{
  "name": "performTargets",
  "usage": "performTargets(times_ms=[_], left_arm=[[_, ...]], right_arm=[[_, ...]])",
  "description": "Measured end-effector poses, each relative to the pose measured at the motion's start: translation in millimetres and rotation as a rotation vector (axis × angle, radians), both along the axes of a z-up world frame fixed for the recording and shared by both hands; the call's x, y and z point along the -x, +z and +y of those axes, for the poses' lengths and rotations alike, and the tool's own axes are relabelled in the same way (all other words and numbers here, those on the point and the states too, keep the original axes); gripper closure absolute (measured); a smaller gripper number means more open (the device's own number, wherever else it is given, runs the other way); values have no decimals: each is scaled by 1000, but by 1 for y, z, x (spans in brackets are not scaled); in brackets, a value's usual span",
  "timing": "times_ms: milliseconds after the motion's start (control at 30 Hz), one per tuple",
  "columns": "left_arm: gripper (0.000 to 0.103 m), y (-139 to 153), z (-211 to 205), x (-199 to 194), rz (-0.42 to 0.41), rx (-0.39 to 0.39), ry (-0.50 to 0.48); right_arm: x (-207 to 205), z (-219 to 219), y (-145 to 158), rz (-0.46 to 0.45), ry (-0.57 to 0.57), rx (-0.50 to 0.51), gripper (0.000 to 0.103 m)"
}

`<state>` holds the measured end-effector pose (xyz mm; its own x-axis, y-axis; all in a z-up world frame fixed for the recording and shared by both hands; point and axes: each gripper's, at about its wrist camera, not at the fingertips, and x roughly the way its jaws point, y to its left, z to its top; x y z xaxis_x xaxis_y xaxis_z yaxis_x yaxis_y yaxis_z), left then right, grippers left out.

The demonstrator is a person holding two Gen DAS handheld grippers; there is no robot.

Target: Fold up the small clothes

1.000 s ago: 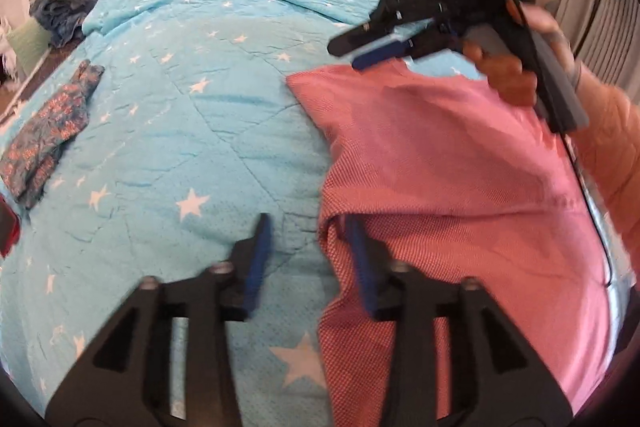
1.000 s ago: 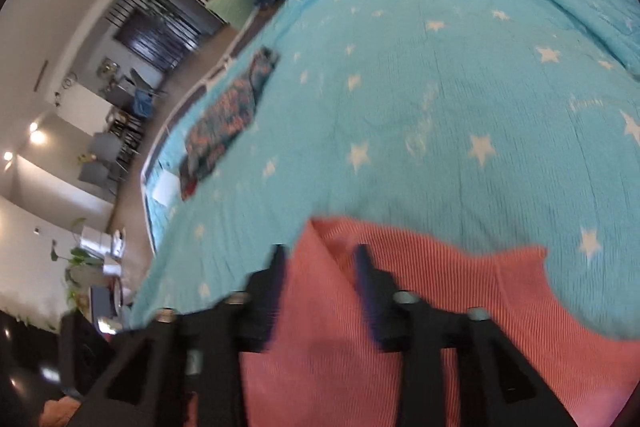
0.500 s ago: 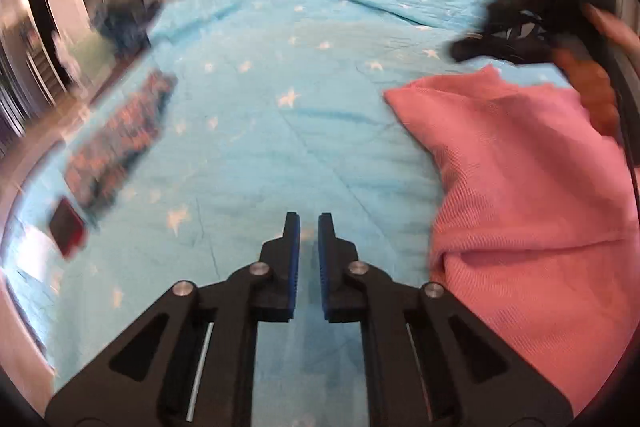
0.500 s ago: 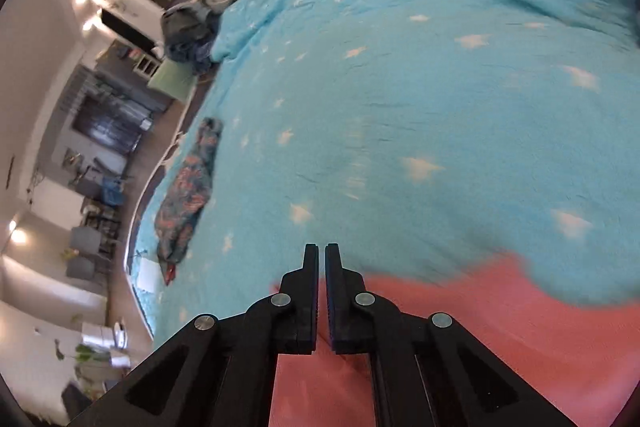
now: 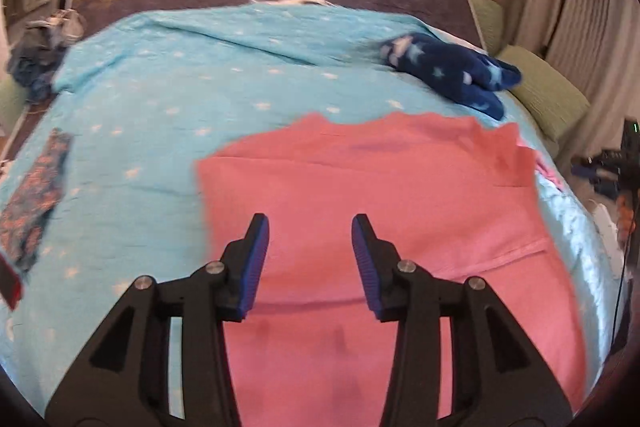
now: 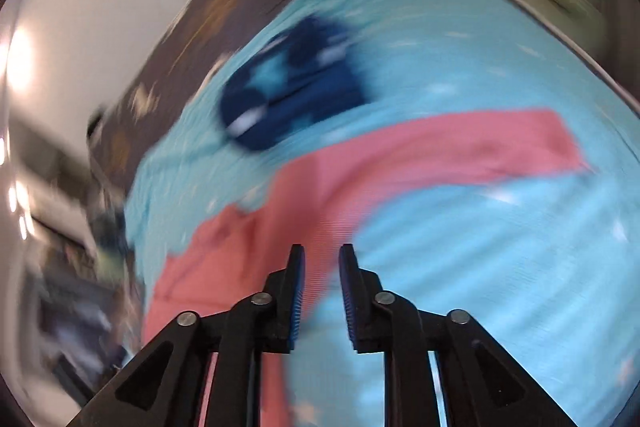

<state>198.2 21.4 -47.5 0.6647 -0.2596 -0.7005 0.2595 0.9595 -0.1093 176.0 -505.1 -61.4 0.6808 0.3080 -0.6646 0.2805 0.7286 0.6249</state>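
1. The pink woven garment (image 5: 376, 195) lies spread flat on the turquoise star-print quilt (image 5: 168, 99) covering the bed; no readable writing shows anywhere.
2. The left gripper (image 5: 310, 239) hovers over the garment, its jaws just opened and parted, nothing between the blue pads.
3. The right gripper (image 6: 322, 267) has jaws just opening too, a narrow empty gap, above the garment's edge.
4. Only the left view shows a folded floral cloth (image 5: 34, 195) far left; both show a navy star-patterned fleece bundle (image 5: 452, 75).
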Motion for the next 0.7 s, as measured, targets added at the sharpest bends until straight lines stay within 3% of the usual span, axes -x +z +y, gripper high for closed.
performTargets(times_ms=[100, 167, 233, 333, 533, 700], left_arm=[[58, -7, -30, -11, 55, 26, -42], [54, -13, -50, -14, 90, 43, -64], [53, -21, -68, -18, 117, 55, -81], [53, -31, -91, -23, 125, 23, -107], [52, -47, -113, -35, 141, -15, -130], [41, -53, -127, -35, 91, -61, -148]], right_arm=[[26, -48, -19, 12, -76, -79, 71], [36, -67, -33, 17, -124, -137, 55], [39, -89, -48, 19, -170, -209, 50], [38, -120, -75, 33, -255, -315, 50], [25, -164, -116, 40, -376, -393, 49], [0, -183, -130, 17, -454, -439, 40]])
